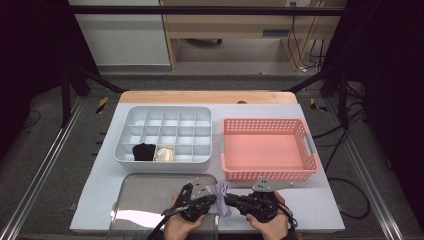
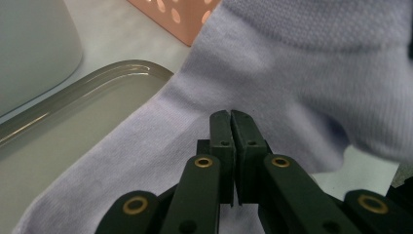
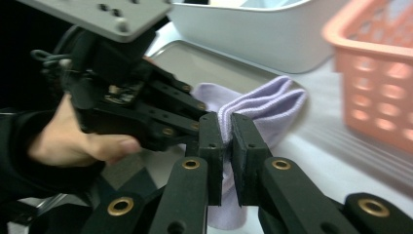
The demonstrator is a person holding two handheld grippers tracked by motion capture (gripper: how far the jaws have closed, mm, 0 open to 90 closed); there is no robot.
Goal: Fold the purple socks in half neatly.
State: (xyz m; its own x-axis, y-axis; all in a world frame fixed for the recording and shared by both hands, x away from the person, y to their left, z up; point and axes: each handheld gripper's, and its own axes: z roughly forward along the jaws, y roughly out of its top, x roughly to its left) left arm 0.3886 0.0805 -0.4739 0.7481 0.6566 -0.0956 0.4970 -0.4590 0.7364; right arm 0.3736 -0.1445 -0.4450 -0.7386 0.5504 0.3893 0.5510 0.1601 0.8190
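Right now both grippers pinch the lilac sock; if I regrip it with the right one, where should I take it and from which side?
Probably the folded edge of the lilac sock: its ribbed layers stack there, thick enough for the fingers. Come from the pink basket side, opposite the left gripper, so the right gripper meets no jaws. Both are shut on it now.

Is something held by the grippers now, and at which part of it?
Both grippers hold the lilac sock: the right gripper pinches its folded edge, and the left gripper is shut on its flat fabric.
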